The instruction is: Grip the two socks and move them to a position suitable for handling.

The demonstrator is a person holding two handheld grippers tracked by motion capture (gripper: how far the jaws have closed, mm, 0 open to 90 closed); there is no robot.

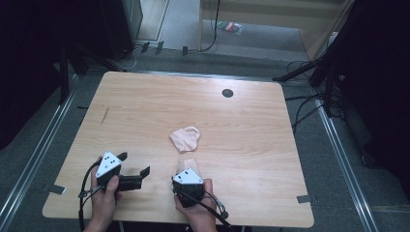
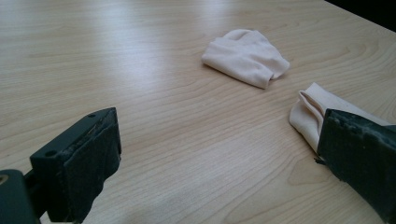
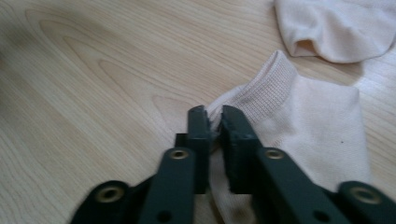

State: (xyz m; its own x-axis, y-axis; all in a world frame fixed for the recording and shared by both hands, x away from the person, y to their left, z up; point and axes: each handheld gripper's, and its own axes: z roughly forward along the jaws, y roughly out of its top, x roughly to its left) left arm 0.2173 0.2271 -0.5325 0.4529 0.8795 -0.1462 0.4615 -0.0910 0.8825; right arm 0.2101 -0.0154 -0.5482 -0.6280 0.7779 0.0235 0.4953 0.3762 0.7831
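Observation:
Two pale pink socks lie on the wooden table (image 1: 145,106). One is crumpled near the middle (image 1: 185,138) (image 2: 246,56) (image 3: 341,28). The other sock (image 1: 190,163) (image 2: 308,109) (image 3: 313,126) lies just in front of it, toward the person. My right gripper (image 3: 212,116) (image 1: 187,180) is shut on the ribbed cuff edge of this nearer sock, low on the table. To its left, my left gripper (image 1: 133,163) (image 2: 219,126) is open with nothing between its jaws, which point toward the socks.
A dark round hole (image 1: 227,93) sits in the tabletop at the far side. Both hands rest near the table's front edge. Cables (image 1: 304,104) run on the floor to the right, beside dark stands.

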